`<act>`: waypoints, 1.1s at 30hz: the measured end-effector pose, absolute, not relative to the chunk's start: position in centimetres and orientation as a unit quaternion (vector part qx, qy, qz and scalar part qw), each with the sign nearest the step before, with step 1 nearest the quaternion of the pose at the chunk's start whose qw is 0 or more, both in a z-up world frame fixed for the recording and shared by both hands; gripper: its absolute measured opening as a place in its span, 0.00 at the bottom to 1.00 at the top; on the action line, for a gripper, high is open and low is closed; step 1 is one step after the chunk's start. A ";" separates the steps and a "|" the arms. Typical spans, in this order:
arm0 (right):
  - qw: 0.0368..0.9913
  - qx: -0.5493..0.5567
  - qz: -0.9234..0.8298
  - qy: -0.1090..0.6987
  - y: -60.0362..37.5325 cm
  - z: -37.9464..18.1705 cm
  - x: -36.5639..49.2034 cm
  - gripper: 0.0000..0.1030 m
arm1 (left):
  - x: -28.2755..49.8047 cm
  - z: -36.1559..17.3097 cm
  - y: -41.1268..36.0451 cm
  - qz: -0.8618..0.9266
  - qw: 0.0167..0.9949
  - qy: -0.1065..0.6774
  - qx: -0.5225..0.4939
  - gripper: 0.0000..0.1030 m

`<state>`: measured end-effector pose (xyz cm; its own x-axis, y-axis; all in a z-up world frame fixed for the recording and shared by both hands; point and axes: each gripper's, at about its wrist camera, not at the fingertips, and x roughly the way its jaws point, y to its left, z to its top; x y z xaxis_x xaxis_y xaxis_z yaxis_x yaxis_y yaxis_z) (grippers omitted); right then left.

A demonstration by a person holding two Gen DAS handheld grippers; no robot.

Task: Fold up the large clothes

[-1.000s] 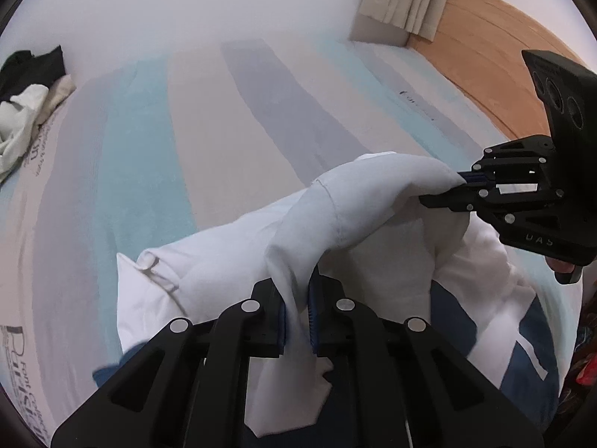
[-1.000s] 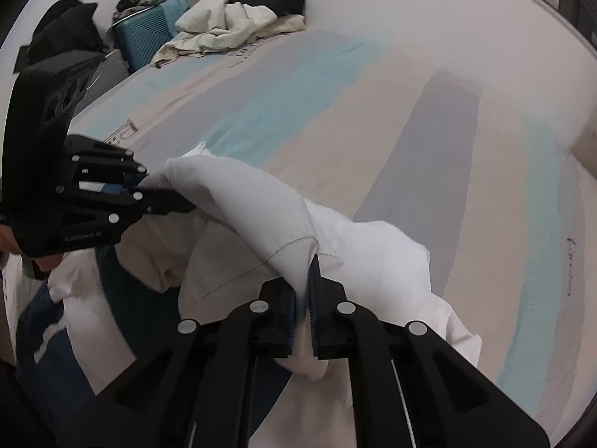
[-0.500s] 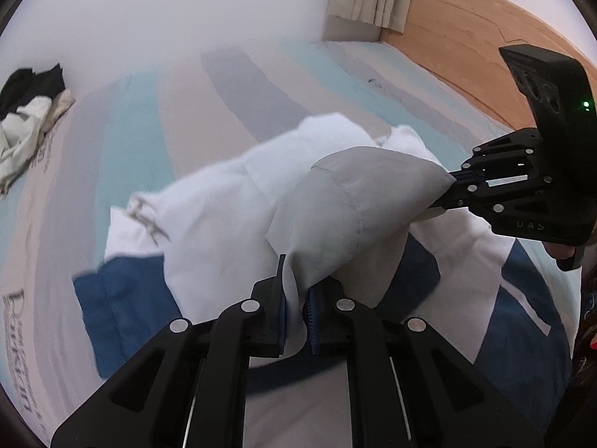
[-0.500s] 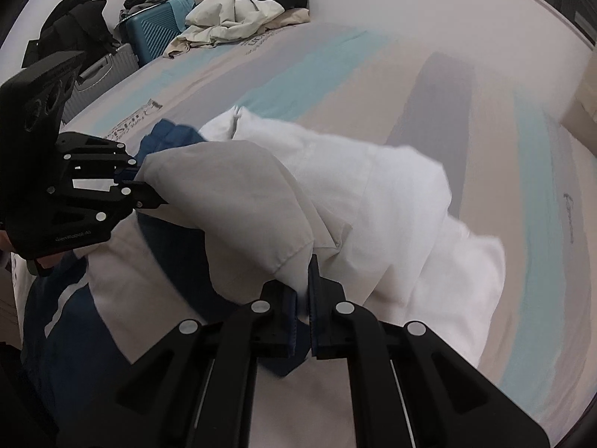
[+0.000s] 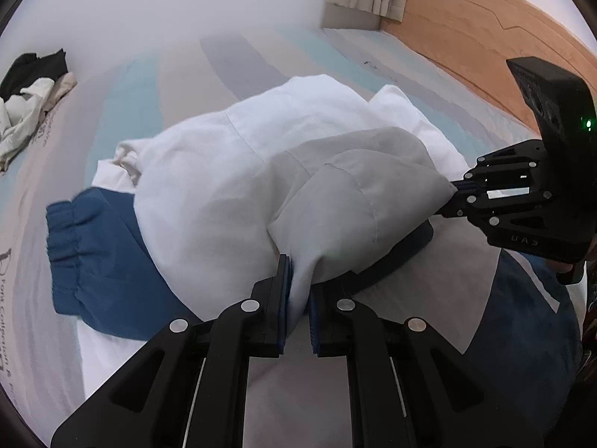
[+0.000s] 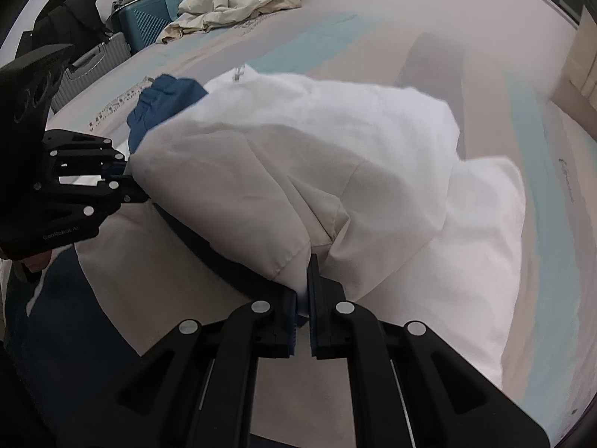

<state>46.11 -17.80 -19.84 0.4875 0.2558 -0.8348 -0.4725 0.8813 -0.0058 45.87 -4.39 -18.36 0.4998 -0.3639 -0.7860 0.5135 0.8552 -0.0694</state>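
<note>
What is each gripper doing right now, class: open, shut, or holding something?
Left gripper: shut on the white-and-navy jacket.
Right gripper: shut on the same jacket.

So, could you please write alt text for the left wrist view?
The left gripper is shut on a fold of a white and blue jacket over a striped bed, while the right gripper pinches the same fold from the right.

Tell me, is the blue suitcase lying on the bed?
No, the blue suitcase stands beyond the edge of the bed, next to a grey case.
</note>
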 end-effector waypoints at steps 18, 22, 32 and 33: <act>0.847 -0.129 0.219 0.467 -18.3 -23.6 45.3 0.04 | 45.4 -22.1 -4.6 -0.249 0.846 0.461 0.100 0.09; 0.849 -0.128 0.215 0.465 -18.5 -22.4 45.3 0.12 | 45.3 -21.0 -4.6 -0.248 0.847 0.459 0.101 0.17; 0.854 -0.093 0.224 0.460 -19.0 -16.3 43.5 0.48 | 42.7 -14.7 -3.4 -0.247 0.858 0.445 0.073 0.65; 0.854 -0.089 0.227 0.460 -18.9 -15.7 43.3 0.48 | 42.7 -14.1 -3.4 -0.246 0.859 0.443 0.069 0.66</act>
<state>43.34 -18.94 -15.70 0.4730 0.3056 -0.8264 -0.4699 0.8809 0.0567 42.68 -3.38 -14.10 0.4857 -0.3615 -0.7958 0.4841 0.8694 -0.0995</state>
